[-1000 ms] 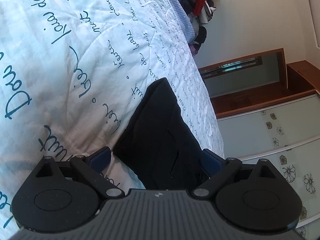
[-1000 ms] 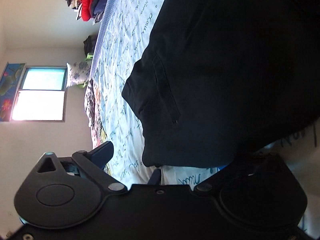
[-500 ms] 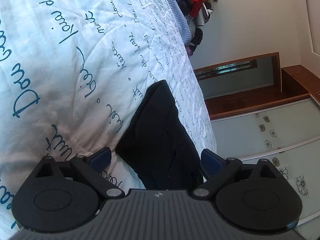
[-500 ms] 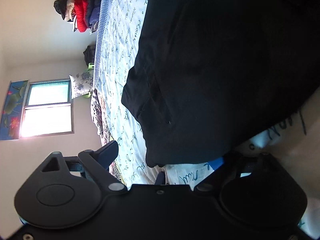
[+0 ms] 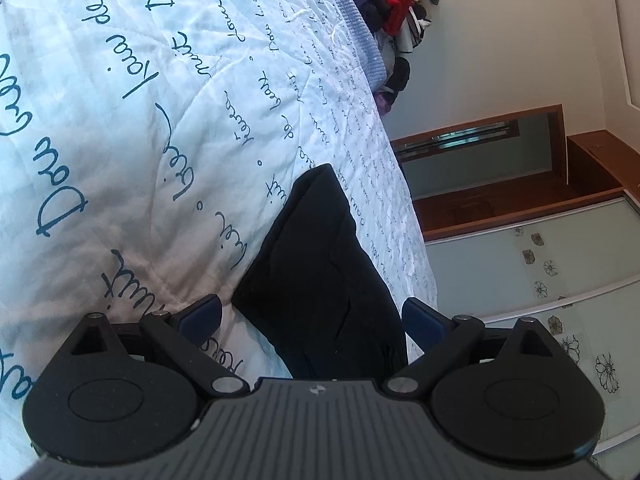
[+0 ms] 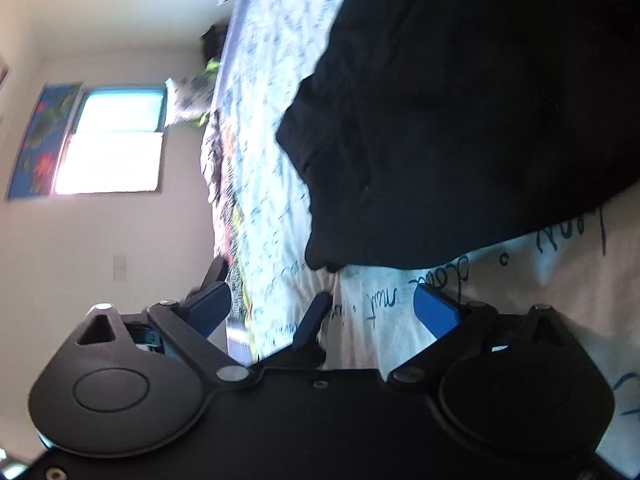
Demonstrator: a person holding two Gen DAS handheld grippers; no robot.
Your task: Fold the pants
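Observation:
The black pants (image 5: 320, 264) lie folded on a white quilt with dark script (image 5: 120, 100). My left gripper (image 5: 310, 318) is open, its blue fingers on either side of the pants' near end, not closed on the cloth. In the right wrist view the pants (image 6: 460, 120) fill the upper right. My right gripper (image 6: 324, 308) is open and empty, a short way back from the pants' near edge. The left gripper's blue finger (image 6: 312, 320) shows in the right wrist view.
A pile of red, dark and white clothes (image 5: 396, 0) lies at the far end of the bed. A wooden wardrobe frame (image 5: 500, 168) and floral sliding doors (image 5: 540, 272) stand beside the bed. A bright window (image 6: 112, 152) and a patterned pillow (image 6: 188, 100) are on the other side.
My right gripper has drawn back from the pants' edge, so both blue fingers now show over the quilt. The left gripper has stayed open around the pants' end.

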